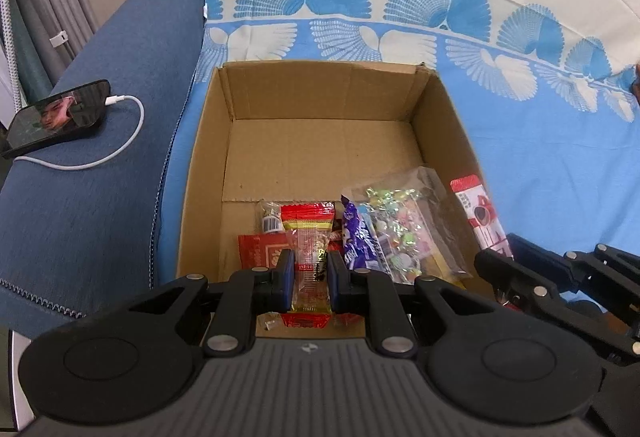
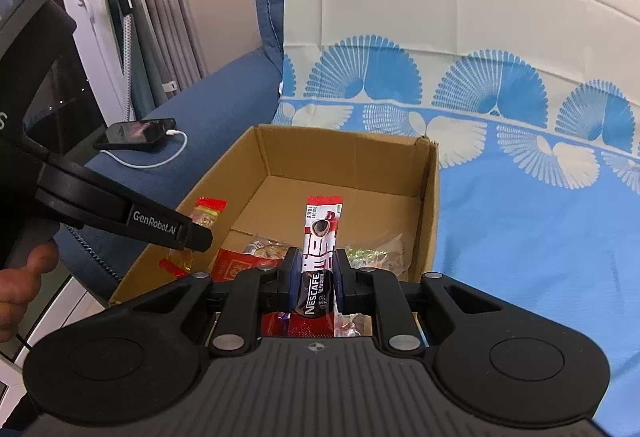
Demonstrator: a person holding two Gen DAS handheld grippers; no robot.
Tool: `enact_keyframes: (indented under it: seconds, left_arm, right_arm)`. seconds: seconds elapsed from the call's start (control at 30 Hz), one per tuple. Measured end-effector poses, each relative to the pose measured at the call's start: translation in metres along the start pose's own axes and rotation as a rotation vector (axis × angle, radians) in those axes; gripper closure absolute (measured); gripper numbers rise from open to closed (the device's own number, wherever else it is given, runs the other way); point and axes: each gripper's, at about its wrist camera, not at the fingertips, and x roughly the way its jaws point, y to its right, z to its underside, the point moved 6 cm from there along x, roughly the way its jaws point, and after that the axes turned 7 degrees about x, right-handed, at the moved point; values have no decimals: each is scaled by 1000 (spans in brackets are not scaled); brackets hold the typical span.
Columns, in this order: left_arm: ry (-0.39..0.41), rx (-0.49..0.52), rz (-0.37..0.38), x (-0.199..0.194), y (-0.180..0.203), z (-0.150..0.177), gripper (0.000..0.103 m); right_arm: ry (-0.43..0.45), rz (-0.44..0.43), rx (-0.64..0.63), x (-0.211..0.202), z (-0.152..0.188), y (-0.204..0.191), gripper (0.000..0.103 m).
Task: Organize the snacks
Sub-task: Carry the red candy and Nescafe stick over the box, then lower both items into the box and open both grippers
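Observation:
An open cardboard box (image 1: 320, 93) (image 2: 344, 149) stands on a blue patterned bedsheet. My left gripper (image 1: 311, 269) is shut on a clear snack packet with red ends (image 1: 310, 237), held over the box's near side. My right gripper (image 2: 316, 273) is shut on a red, white and black Nescafe coffee stick (image 2: 322, 233), which points up over the box. In the left wrist view that coffee stick (image 1: 480, 213) shows at the box's right wall. Inside the box lie a clear bag of coloured candies (image 1: 404, 225), a purple wrapper (image 1: 358, 237) and a red packet (image 1: 260, 251).
A phone (image 1: 60, 117) on a white charging cable (image 1: 132, 133) lies on the blue sofa arm left of the box. The left gripper's body (image 2: 120, 213) and a hand (image 2: 24, 277) cross the right wrist view's left side. Curtains hang at far left.

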Motion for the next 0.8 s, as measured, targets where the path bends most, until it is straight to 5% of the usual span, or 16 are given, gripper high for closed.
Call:
enact_keyframes:
  seconds: [0.67, 0.7, 0.73, 0.77, 0.8]
  left_arm:
    - [-69, 21, -35, 67, -17, -21, 79]
    - [-70, 32, -40, 69, -17, -22, 55]
    - [-77, 41, -56, 71, -18, -22, 13]
    - [-82, 42, -85, 72, -20, -23, 0]
    - [-61, 35, -108, 70, -22, -23, 0]
  right_arm:
    - [-86, 28, 43, 71, -5, 21, 82]
    - [-95, 31, 50, 74, -5, 23, 81]
    - [-109, 36, 59, 78, -5, 25, 67]
    - [-117, 50, 68, 80, -5, 27, 55]
    - [-118, 65, 77, 81, -6, 29, 35]
